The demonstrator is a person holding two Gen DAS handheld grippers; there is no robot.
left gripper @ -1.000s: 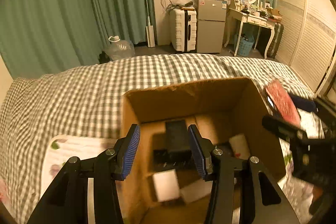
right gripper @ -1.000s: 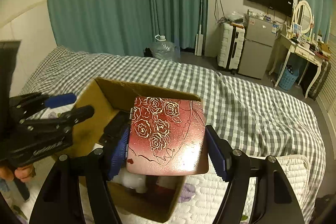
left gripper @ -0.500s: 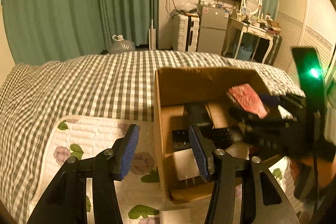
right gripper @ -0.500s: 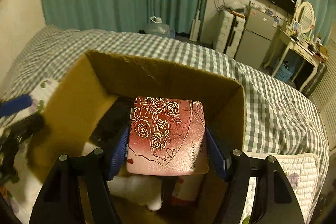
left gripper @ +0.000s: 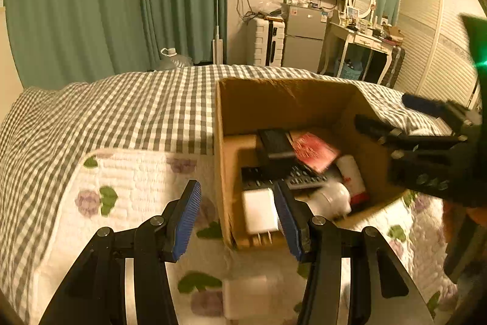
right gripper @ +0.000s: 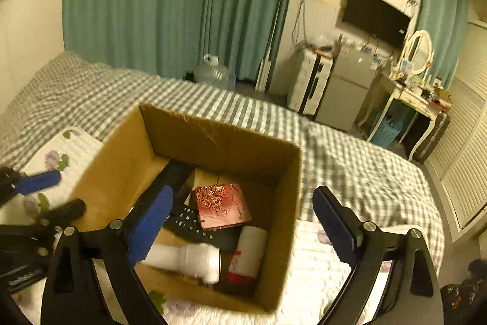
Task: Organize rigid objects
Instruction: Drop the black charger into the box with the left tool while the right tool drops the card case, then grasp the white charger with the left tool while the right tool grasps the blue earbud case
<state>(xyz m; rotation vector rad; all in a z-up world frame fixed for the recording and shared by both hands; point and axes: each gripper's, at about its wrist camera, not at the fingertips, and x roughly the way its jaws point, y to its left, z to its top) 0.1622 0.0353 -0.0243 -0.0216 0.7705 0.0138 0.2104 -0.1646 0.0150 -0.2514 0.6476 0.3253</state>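
An open cardboard box (right gripper: 213, 136) stands on the bed; it also shows in the left wrist view (left gripper: 274, 99). Inside lie a red rose-patterned case (right gripper: 222, 206) (left gripper: 315, 150), a black remote (right gripper: 194, 226), a black box (left gripper: 275, 142), a white bottle (right gripper: 185, 258), a white-and-red tube (right gripper: 248, 255) and a white charger (left gripper: 260, 212). My right gripper (right gripper: 243, 223) is open and empty above the box. My left gripper (left gripper: 237, 221) is open and empty at the box's near left corner.
The bed has a grey checked cover (left gripper: 121, 111) and a white floral quilt (left gripper: 127, 188). A blurred white object (left gripper: 246, 297) lies on the quilt below my left gripper. Green curtains, a suitcase, a small fridge (left gripper: 304, 41) and a dressing table stand beyond the bed.
My right gripper opened and let go of the red case, which now lies in the box, then drew back and up. My left gripper moved left, off the box.
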